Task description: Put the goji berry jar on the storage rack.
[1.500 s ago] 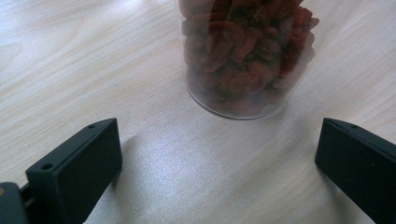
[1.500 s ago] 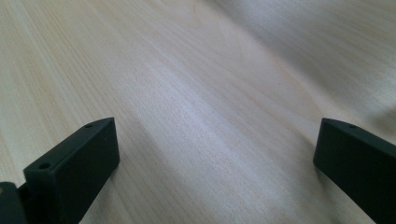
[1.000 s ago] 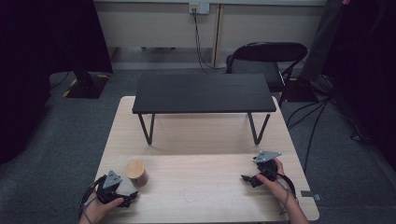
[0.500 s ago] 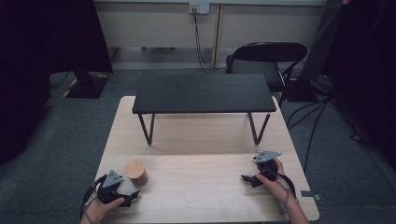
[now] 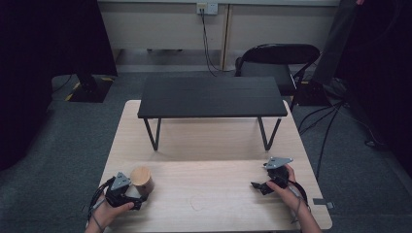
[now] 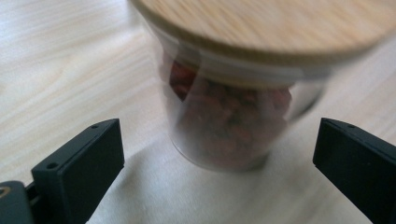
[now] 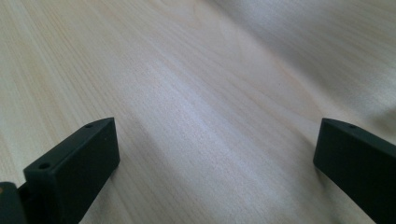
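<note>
jar (image 5: pixel 142 179) with a wooden lid stands at the near left of the tabletop (image 5: pixel 209 145), just ahead of the left gripper (image 5: pixel 127 190), whose jaws are spread wide on either side of it without touching the glass. that spacing reads as a line-up for a grasp: the gripper sits low and aims at the body of the jar below the lid, so that a squeeze would catch the glass rather than the wood. the right gripper (image 5: pixel 262 186) rests well apart at the near right, jaws likewise spread with nothing between them, probably parked out of the way while the left one works.

from the high view the jar is a small round wooden top beside a hand, its contents hidden. the left gripper view shows the glass wall (image 6: pixel 224 126) and reddish-brown pieces inside, and how much gap lies on each side. the right gripper view gives bare wood grain between the jaws. the high view alone takes in the black stand (image 5: pixel 211 97) farther back on the tabletop.
</note>
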The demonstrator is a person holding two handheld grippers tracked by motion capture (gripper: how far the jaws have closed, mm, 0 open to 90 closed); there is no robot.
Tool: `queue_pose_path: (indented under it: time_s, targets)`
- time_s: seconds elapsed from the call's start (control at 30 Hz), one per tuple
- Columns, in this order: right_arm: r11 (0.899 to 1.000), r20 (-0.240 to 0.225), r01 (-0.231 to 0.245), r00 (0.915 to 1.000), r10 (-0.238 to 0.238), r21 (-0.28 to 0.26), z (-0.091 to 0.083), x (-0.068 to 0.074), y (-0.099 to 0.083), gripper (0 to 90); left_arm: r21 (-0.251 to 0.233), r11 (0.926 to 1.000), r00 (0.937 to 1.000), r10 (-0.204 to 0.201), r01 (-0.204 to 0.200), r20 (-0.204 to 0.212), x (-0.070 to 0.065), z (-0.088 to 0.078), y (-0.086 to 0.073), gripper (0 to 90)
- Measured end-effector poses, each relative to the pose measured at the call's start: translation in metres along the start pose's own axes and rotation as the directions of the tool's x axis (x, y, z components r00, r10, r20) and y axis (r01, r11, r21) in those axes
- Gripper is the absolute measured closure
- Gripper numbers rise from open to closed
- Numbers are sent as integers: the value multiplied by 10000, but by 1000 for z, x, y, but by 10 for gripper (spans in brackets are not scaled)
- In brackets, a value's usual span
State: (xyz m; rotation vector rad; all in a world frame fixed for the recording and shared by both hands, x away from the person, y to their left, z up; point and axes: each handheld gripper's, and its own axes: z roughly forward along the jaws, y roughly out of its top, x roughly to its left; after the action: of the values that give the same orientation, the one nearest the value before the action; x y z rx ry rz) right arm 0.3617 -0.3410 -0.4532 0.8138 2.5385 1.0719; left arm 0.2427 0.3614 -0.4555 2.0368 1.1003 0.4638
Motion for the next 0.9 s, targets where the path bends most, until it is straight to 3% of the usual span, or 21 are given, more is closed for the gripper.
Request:
queue_pose_path:
  time_s: [0.37,0.57,0.9]
  targets:
    - [10000,-8,9,10000,-9,2,0,0,0,0,-40,9999,9999,121,-121,9,0,5,7,26]
    - [10000,-7,10,10000,-10,2,0,0,0,0,-64,10000,9999,4,-5,-117,0,9,11,79]
    - [10000,-6,7,10000,-7,1,0,0,0,0,-287,9993,9992,234,-225,309,5,11,10,207]
